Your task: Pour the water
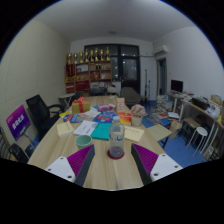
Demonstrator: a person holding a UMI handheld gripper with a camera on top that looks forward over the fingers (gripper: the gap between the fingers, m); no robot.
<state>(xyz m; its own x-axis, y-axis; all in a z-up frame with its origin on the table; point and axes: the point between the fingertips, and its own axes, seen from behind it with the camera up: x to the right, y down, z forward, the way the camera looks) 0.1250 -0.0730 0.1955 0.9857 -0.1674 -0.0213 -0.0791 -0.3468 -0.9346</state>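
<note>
Stretching away from the gripper, a long pale wooden counter [108, 172] fills the middle of the room, its far half crowded with papers, a teal sheet [101, 131], boxes and small items too small to name. Behind it, against the far wall, stands an open wooden shelving unit [92, 74] packed with colourful goods. A black office chair [42, 112] sits at the counter's left side, with a purple sign [18, 121] nearer on that side. On the right are a white desk with a dark monitor [177, 87] and a white stool [199, 133].

The gripper [116, 163] is held low over the near end of the counter, its two fingers with magenta pads [146, 160] spread apart and grasping nothing. A small clear glass cup [116, 143] with a dark reddish base stands upright on the counter just ahead of the fingers, roughly centred on the gap between them, with space on either side.
</note>
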